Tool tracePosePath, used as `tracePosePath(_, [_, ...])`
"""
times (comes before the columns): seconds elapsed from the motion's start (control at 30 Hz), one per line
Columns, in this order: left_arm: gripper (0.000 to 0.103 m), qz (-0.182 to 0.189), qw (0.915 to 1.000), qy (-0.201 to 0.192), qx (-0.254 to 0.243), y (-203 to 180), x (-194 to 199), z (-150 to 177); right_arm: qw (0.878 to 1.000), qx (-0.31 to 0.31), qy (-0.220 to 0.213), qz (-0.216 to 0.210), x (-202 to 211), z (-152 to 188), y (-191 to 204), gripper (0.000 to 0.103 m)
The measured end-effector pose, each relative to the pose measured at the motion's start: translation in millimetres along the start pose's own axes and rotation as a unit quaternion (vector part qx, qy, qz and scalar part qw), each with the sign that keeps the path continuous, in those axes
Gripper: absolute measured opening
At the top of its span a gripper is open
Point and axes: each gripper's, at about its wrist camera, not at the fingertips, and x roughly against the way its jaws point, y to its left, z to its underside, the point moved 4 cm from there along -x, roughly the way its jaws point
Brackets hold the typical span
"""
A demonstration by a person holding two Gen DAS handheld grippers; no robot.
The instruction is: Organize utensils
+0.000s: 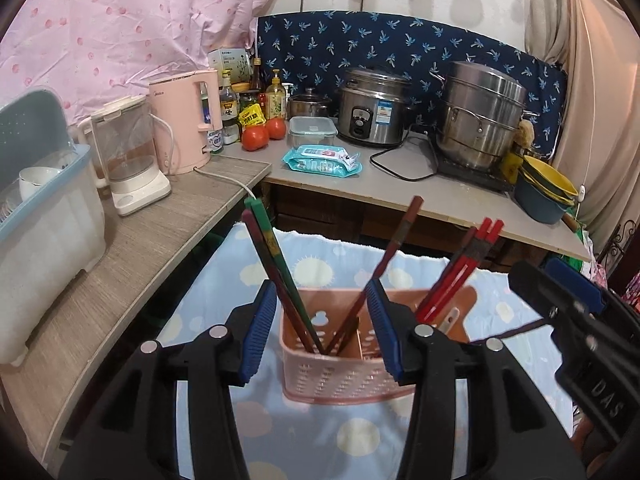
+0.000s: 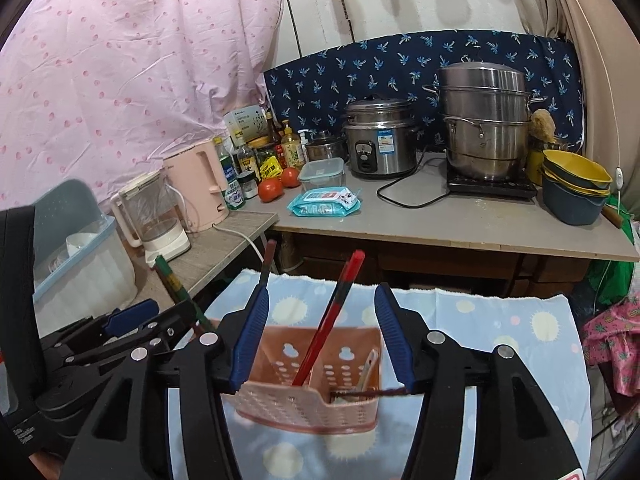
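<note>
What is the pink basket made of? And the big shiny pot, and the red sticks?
The pink basket looks like moulded plastic: thin walls with punched holes, slightly glossy. The big shiny pot seems to be stainless steel, silvery and reflecting light. The red sticks are chopsticks, probably lacquered wood or plastic; their smooth painted coating hides which.

We look down our left gripper (image 1: 320,332), its blue-padded fingers (image 1: 256,332) parted either side of a pink slotted basket (image 1: 340,372) on a blue dotted cloth (image 1: 312,432). Green and dark chopsticks (image 1: 272,256) lean left in the basket, one brown chopstick (image 1: 400,240) tilts right, and red chopsticks (image 1: 468,264) stand in its right half. None touches the fingers. The right gripper (image 1: 568,312) juts in at right. A rice cooker (image 1: 372,108) sits on the tabletop (image 1: 400,188) behind.
</note>
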Motion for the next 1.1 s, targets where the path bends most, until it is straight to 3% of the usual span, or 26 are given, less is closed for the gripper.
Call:
tracePosePath(0.43, [0.046, 0.000, 0.9997, 0.019, -0.013, -8.1, 35.3, 45.5, 0.999, -0.012, 0.030, 0.019, 43.2, 50.6, -2.1, 0.054])
tracePosePath(1.1, [0.065, -0.025, 0.9985, 0.045, -0.020, -7.0, 70.1, 112.9, 0.997, -0.014, 0.072, 0.034, 82.7, 123.7, 9.8, 0.058])
